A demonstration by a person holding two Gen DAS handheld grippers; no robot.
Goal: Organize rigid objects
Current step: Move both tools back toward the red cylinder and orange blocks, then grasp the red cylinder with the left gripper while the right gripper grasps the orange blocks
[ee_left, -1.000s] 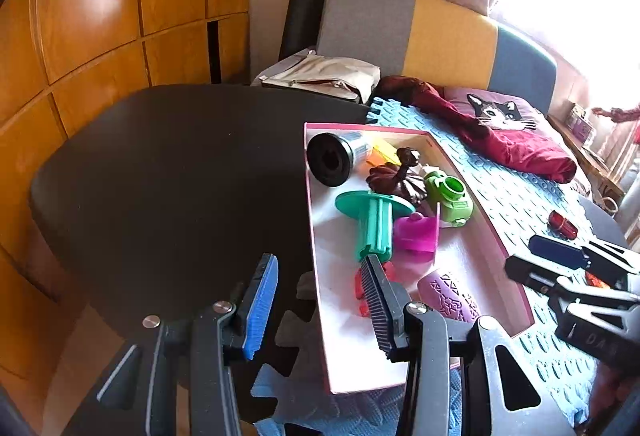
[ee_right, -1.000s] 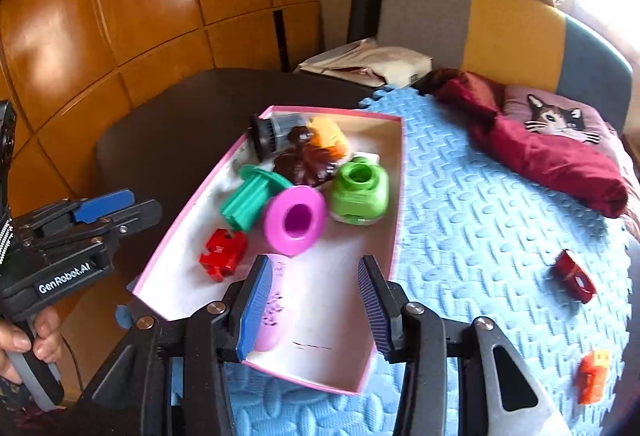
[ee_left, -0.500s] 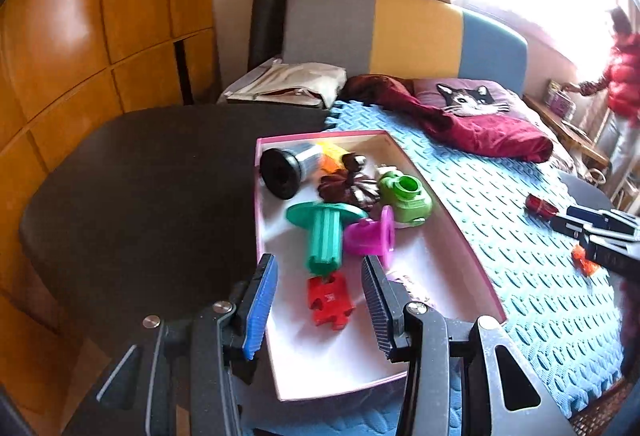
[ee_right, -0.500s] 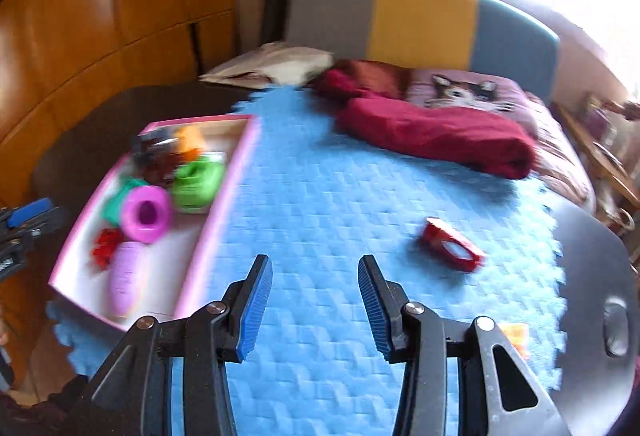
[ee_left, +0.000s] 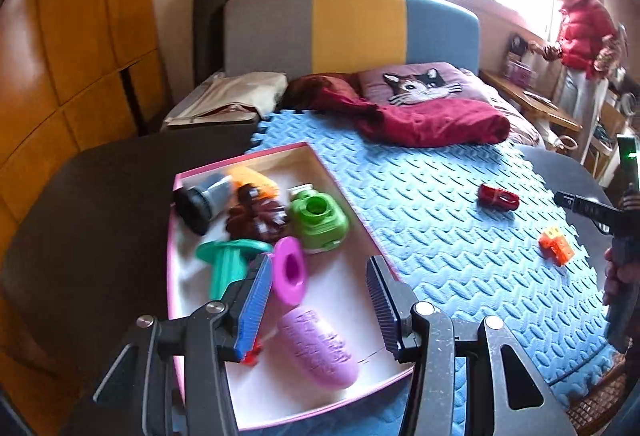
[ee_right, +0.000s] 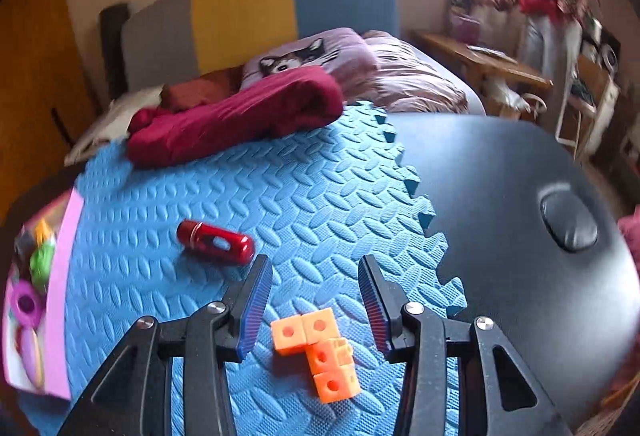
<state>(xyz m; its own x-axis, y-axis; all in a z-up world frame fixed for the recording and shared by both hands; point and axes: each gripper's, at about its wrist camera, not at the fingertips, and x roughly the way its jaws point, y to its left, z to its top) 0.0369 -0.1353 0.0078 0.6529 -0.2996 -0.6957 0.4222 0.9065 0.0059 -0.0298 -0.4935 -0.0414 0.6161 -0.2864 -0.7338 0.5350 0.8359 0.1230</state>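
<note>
A pink-rimmed white tray [ee_left: 352, 212] on the blue foam mat [ee_left: 448, 228] holds several toys: a purple roller [ee_left: 316, 346], a magenta spool [ee_left: 290, 270], a teal piece [ee_left: 230, 262] and a green one [ee_left: 318, 220]. My left gripper [ee_left: 316, 304] is open and empty above the tray's near end. My right gripper [ee_right: 314, 310] is open and empty, with an orange cube block [ee_right: 320, 348] lying on the mat just under and between its fingers. A red cylinder [ee_right: 216, 242] lies on the mat, left of and beyond it. Both loose pieces also show in the left wrist view: block [ee_left: 556, 246], cylinder [ee_left: 498, 196].
The mat [ee_right: 240, 204] lies on a dark round table [ee_right: 500, 176]. A dark red cloth [ee_right: 236, 120] lies at the mat's far edge, against a bed with a cat pillow [ee_left: 420, 86]. A person in a red jacket [ee_left: 580, 32] stands by the window. Wooden panels are on the left.
My right gripper swung right, away from the tray, and came over the orange block. My left gripper moved right along the tray to its near end. Both stayed open.
</note>
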